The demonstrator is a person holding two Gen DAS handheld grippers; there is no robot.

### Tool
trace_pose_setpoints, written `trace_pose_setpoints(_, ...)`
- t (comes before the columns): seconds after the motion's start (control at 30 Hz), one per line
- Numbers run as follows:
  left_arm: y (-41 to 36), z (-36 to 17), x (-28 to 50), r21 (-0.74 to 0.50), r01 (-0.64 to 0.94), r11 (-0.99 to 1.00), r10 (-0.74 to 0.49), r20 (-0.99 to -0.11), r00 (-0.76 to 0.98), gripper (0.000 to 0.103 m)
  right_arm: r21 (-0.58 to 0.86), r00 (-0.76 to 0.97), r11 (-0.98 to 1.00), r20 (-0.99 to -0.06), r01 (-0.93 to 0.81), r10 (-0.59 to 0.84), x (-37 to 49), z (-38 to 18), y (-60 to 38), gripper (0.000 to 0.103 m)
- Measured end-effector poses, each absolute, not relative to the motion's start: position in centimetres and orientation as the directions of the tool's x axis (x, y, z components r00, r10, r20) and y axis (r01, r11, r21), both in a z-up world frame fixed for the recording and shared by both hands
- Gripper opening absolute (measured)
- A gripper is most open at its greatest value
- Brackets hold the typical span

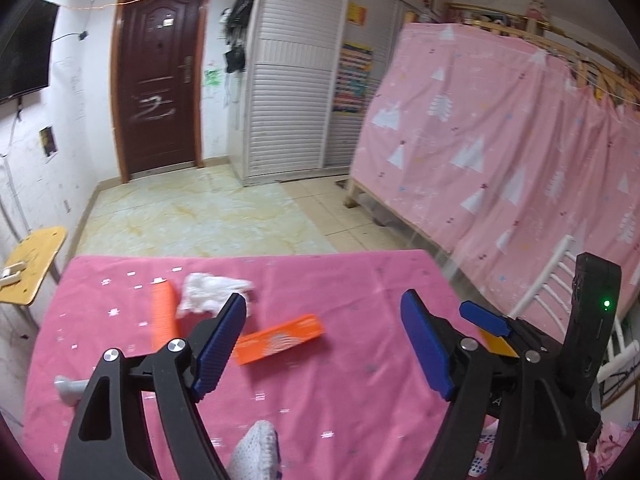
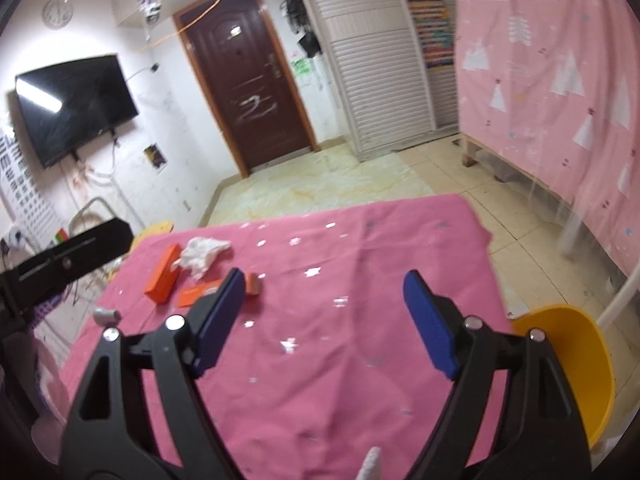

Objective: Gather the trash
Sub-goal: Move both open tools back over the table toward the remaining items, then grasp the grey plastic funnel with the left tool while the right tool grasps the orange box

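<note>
Both my grippers, left (image 1: 322,344) and right (image 2: 326,322), hang wide open and empty over the pink tablecloth (image 2: 320,360); crumpled tissue (image 1: 212,290) and two orange boxes (image 1: 280,338) lie ahead-left, a yellow bin (image 2: 568,364), blurry, sits right

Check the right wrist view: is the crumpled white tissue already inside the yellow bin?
No, the crumpled white tissue lies on the pink tablecloth, far from the yellow bin.
</note>
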State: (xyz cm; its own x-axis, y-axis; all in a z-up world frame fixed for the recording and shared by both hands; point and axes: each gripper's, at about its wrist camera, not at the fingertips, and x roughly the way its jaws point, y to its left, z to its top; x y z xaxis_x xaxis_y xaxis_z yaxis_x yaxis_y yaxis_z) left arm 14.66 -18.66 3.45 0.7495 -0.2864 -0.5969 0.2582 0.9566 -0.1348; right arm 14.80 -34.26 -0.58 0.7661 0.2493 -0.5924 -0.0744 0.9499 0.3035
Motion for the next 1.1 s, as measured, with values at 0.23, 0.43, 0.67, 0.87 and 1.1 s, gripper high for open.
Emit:
trace_pose_setpoints(0.23, -13.1, 2.9, 15.6, -0.14, 0.148, 0.979, -0.203, -0.615, 0.762, 0.077, 0.256, 0.727, 0.955, -0.625, -0.152, 0.283, 16.7, -0.8, -29.7, 0.085)
trace_pose_setpoints(0.43, -9.3, 2.1, 16.3, -0.153, 0.087, 0.984, -0.165, -0.631, 0.758, 0.079, 0.215, 0.691, 0.956, -0.661, -0.198, 0.292, 18.0, -1.5, -27.0, 0.09)
trace_pose_setpoints(0.67, -5.7, 0.5, 16.6, -0.128, 0.012, 0.992, -0.094, -0.659, 0.746, 0.08, 0.168, 0.661, 0.956, -0.692, -0.241, 0.289, 19.1, -2.0, -24.8, 0.097)
trace_pose_setpoints(0.87, -2.9, -1.0, 16.1, -0.106, -0.038, 0.994, -0.045, -0.683, 0.729, 0.082, 0.122, 0.641, 0.951, -0.714, -0.285, 0.283, 19.8, -2.2, -23.0, 0.097)
trace_pose_setpoints(1.1, 0.2, -2.5, 15.6, -0.11, -0.076, 0.991, -0.025, -0.709, 0.705, 0.084, 0.081, 0.615, 0.942, -0.739, -0.326, 0.276, 20.7, -2.5, -21.2, 0.097)
